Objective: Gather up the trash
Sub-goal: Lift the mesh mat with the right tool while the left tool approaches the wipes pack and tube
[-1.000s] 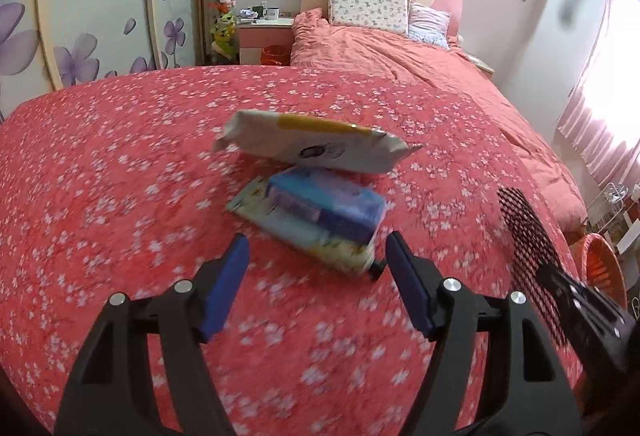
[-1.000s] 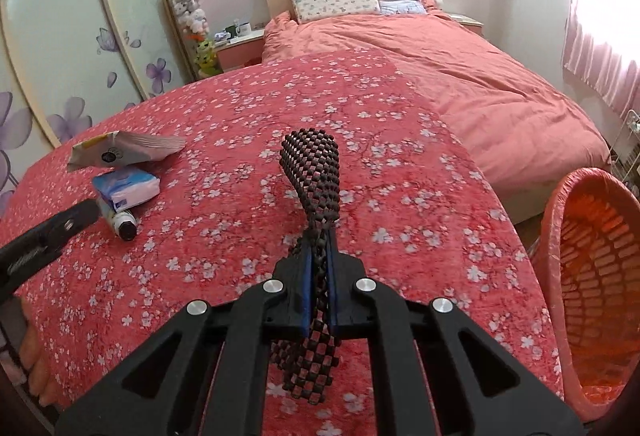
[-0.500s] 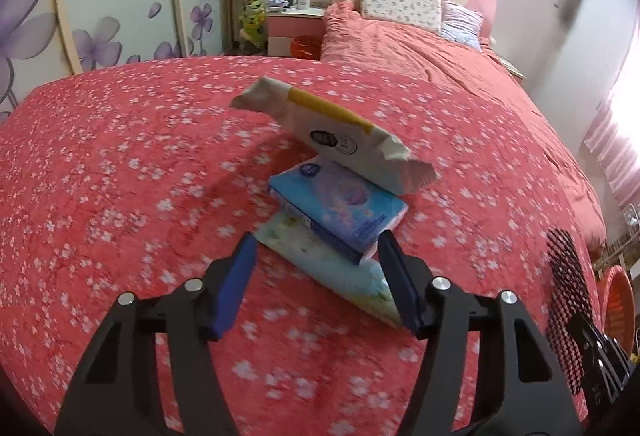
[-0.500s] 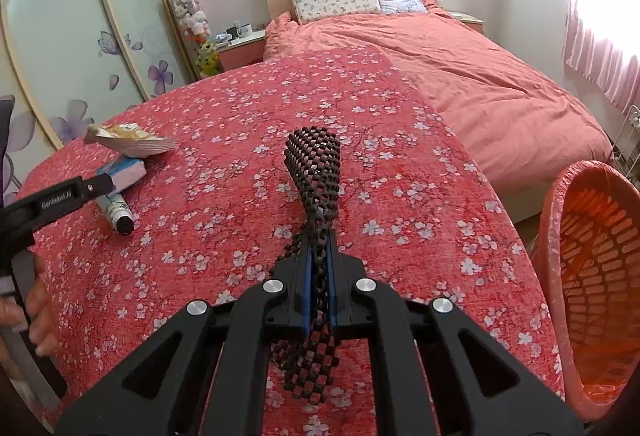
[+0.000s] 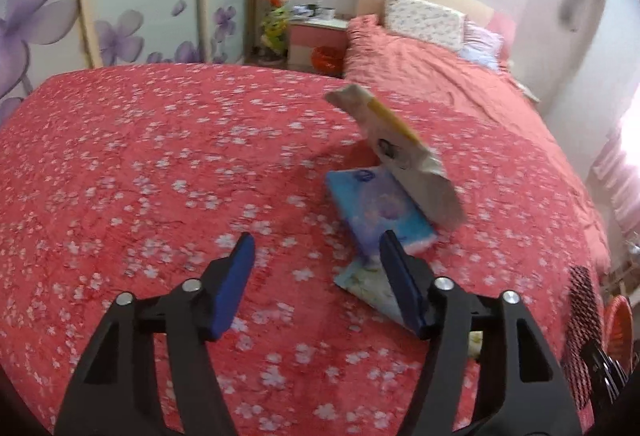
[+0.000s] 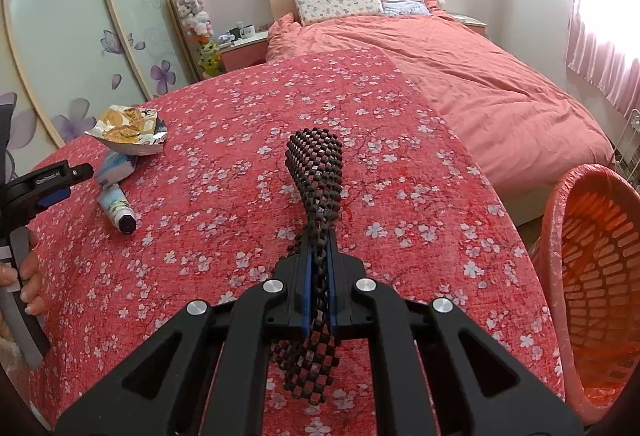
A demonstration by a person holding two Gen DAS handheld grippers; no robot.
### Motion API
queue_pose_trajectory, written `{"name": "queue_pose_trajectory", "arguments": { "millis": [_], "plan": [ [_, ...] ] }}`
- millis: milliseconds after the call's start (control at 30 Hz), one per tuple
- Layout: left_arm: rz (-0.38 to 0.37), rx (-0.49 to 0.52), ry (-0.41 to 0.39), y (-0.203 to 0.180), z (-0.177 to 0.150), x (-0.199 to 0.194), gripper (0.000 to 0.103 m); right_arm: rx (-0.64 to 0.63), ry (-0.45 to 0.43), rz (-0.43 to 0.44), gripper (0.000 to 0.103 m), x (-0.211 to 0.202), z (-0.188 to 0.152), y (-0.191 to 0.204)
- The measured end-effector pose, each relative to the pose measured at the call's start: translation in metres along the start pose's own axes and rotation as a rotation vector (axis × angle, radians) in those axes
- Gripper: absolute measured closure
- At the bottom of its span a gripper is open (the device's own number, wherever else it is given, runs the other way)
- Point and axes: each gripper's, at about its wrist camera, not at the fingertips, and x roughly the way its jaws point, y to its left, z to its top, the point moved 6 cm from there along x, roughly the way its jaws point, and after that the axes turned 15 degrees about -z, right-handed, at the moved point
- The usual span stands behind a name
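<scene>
Your left hand-held gripper [image 5: 316,272] is opening over bare bedspread [image 5: 140,156], nothing between its pads; the soft, light tube [image 5: 368,286] lies just beside its right finger, so take it across the body. Behind lie the squashy tissue pack [image 5: 380,208] and crinkly wrapper [image 5: 404,160]; your right hand-held gripper [image 6: 319,276] clamps a limp mesh strip [image 6: 316,172], the basket [image 6: 592,276] beside it.

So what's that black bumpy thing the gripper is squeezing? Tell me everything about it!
The black bumpy strip looks like a floppy mesh of small dark beads or cubes, maybe rubber or foam. The right gripper is shut on its narrow middle. The wider, rounded end sticks up and forward over the red flowered blanket, and the other end hangs below the gripper. Only the gripper seems to touch it.
</scene>
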Motion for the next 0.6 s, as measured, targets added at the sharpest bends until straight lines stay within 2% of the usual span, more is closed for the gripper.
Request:
{"name": "queue_pose_trajectory", "arguments": {
  "millis": [100, 333, 467, 600],
  "plan": [
    [-0.017, 0.046, 0.020, -0.017, -0.007, 0.006, 0.034, 0.000, -0.001, 0.004, 0.097, -0.001, 0.000, 0.002],
    [-0.028, 0.056, 0.044, -0.036, -0.010, 0.027, 0.034, 0.000, 0.004, 0.009, 0.097, 0.000, -0.001, 0.000],
    [-0.015, 0.060, 0.052, -0.044, -0.007, 0.038, 0.032, 0.007, 0.009, 0.015, 0.097, 0.001, -0.001, -0.001],
    [0.032, 0.074, 0.066, -0.049, -0.001, 0.051, 0.032, 0.011, 0.011, 0.020, 0.097, 0.001, -0.001, -0.002]
  ]
}}
